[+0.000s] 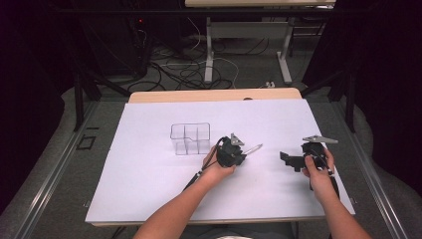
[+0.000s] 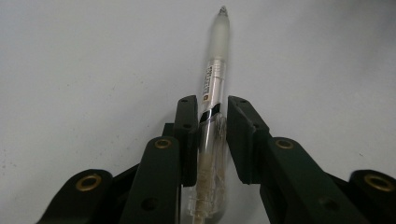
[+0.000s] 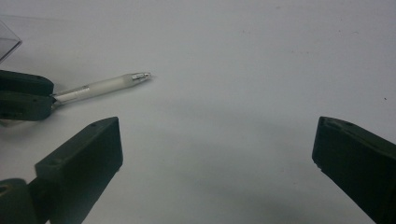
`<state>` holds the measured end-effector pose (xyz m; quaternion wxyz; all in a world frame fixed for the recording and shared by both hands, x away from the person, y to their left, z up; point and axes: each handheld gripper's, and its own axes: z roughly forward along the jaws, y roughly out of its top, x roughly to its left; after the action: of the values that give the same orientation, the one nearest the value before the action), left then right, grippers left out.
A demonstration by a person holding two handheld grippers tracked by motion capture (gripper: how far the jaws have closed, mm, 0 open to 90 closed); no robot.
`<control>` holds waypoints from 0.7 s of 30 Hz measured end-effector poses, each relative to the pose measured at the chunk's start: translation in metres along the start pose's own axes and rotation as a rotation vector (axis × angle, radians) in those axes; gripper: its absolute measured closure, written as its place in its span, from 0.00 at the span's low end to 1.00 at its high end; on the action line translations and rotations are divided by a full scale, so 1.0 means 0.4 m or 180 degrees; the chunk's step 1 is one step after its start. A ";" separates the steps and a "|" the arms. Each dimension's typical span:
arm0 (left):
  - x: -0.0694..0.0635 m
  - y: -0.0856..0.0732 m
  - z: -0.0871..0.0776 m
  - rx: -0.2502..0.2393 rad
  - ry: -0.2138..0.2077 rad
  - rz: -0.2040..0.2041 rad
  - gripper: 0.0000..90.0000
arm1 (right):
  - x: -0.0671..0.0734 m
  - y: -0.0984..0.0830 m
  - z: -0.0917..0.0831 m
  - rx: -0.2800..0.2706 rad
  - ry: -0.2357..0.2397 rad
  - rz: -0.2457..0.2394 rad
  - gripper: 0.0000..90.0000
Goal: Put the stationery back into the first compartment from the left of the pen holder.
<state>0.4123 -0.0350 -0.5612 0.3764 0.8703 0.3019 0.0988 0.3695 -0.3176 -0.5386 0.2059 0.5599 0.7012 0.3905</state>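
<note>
A clear pen [image 1: 253,148] with a frosted grip and a metal tip lies on the white sheet [image 1: 149,174] near the table's middle. My left gripper [image 1: 244,153] has come down over its rear half. In the left gripper view the pen [image 2: 215,70] runs straight up between the two black pads, which sit against both of its sides; my left gripper [image 2: 212,105] is shut on it. My right gripper [image 1: 284,160] rests to the right, open and holding nothing. In the right gripper view my right gripper [image 3: 217,140] faces the pen [image 3: 105,85] and the left gripper's jaws [image 3: 28,95].
A clear plastic organizer [image 1: 190,138] with several compartments stands upright just left of and behind my left gripper; its corner [image 3: 7,42] shows in the right gripper view. The table's far wooden edge [image 1: 214,94] borders a floor with cables and table legs.
</note>
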 end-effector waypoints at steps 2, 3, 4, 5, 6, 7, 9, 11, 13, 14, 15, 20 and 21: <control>-0.003 0.000 0.000 0.0004 0.0023 0.0030 0.83 | 0.000 0.000 0.001 0.0007 -0.0001 -0.0001 0.02; -0.004 -0.001 0.000 -0.0002 0.0024 0.0040 0.83 | 0.000 0.000 0.001 0.0007 -0.0002 -0.0003 0.02; -0.003 -0.001 0.000 0.0005 0.0019 0.0053 0.84 | 0.000 0.000 0.001 0.0008 -0.0002 -0.0002 0.02; -0.004 -0.001 0.000 -0.0004 0.0022 0.0037 0.84 | 0.000 0.000 0.001 0.0008 -0.0002 -0.0003 0.02; -0.004 -0.001 0.000 -0.0004 0.0019 0.0035 0.84 | 0.000 0.000 0.001 0.0007 -0.0003 -0.0001 0.02; -0.004 -0.001 0.000 -0.0004 0.0020 0.0033 0.84 | 0.000 0.000 0.001 0.0005 -0.0003 -0.0002 0.02; -0.004 0.000 -0.001 0.0005 0.0018 0.0058 0.85 | 0.000 0.000 0.001 0.0007 -0.0001 -0.0002 0.02; -0.004 0.000 -0.001 0.0010 0.0026 0.0057 0.85 | 0.000 0.000 0.001 0.0008 -0.0001 0.0002 0.02; -0.004 0.000 -0.001 0.0011 0.0024 0.0050 0.85 | 0.001 0.000 0.001 0.0012 -0.0002 0.0002 0.02; -0.004 0.000 -0.001 0.0006 0.0017 0.0049 0.85 | 0.001 0.000 0.001 0.0010 0.0000 -0.0001 0.02; -0.003 0.000 -0.001 0.0009 0.0014 0.0050 0.85 | 0.001 0.000 0.001 0.0010 0.0002 0.0000 0.02; -0.002 0.000 -0.001 0.0005 -0.0002 0.0020 0.85 | 0.001 0.000 0.002 0.0013 -0.0001 0.0003 0.02; -0.002 0.000 -0.002 0.0005 -0.0003 0.0019 0.85 | 0.001 0.000 0.002 0.0007 -0.0003 -0.0009 0.02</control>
<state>0.4116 -0.0351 -0.5606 0.3756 0.8715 0.2993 0.0993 0.3699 -0.3172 -0.5390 0.2062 0.5594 0.7022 0.3892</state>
